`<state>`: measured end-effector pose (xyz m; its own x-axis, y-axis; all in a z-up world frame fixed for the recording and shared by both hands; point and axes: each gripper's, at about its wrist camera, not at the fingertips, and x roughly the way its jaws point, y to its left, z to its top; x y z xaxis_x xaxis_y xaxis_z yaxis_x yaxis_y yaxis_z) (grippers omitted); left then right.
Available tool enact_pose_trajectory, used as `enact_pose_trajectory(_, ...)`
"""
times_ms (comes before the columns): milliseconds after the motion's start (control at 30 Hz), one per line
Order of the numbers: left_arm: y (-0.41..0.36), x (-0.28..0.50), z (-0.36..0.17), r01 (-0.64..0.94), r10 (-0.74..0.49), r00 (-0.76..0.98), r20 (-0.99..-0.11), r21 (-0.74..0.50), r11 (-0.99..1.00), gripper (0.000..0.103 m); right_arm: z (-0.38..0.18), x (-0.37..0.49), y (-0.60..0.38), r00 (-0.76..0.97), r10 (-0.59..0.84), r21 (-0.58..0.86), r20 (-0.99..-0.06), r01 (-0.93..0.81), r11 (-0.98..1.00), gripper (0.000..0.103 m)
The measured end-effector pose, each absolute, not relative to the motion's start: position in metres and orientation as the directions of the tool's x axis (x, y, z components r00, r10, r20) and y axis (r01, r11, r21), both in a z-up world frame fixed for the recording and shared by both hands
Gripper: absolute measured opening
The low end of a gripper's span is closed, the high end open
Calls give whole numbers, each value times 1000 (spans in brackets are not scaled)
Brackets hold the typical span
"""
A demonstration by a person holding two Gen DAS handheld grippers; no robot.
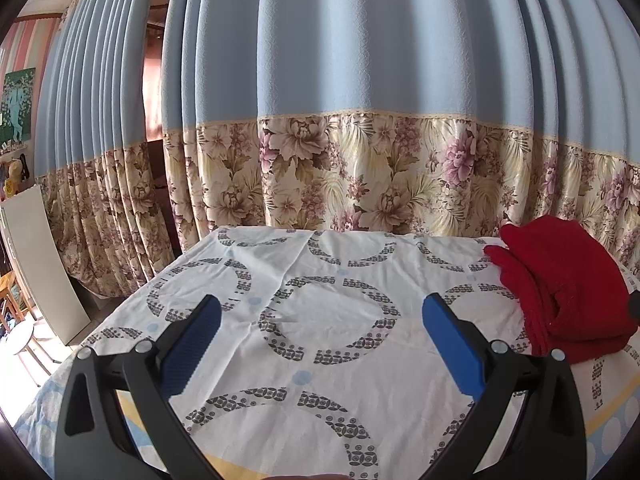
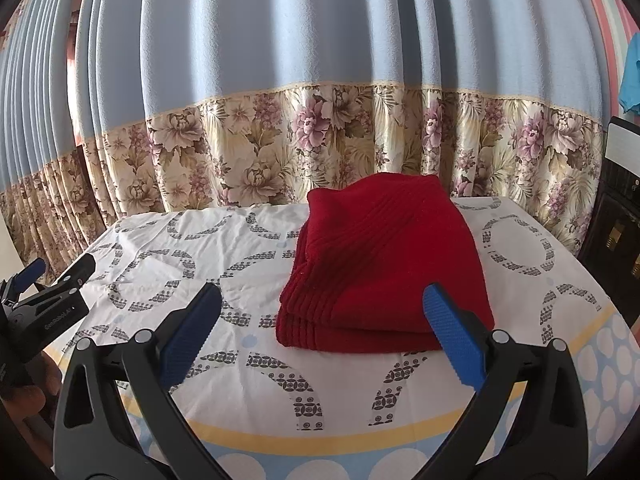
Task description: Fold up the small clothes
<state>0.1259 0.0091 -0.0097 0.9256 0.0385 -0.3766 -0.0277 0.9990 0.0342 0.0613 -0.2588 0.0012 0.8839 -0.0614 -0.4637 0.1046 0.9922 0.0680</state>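
On patterned sheet | red garment lies folded, looks finished | right gripper just before it, left gripper left of it: both spread wide, empty, apparently released.

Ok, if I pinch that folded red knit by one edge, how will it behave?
The red knit looks soft and ribbed, so it would probably sag. Its stacked layers would likely fall open. On the loose patterned sheet, pushing may wrinkle the sheet too.

both wrist views near, sharing red garment
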Motion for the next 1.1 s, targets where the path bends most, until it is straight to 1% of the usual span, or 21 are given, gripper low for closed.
enact_pose_trajectory(700,9,126,-9,-15,28,925,-380,35,999,101,-3,65,-260,881,-72,42,-467,103,994,100)
enact_pose_trajectory(900,8,124,-7,-3,15,932,-363,35,999,101,-4,67,-262,878,-75,37,-472,105,994,100)
enact_pose_trajectory(1100,7,123,-7,4,8,931,-364,33,999,101,-5,67,-262,877,-74,35,-474,103,994,100)
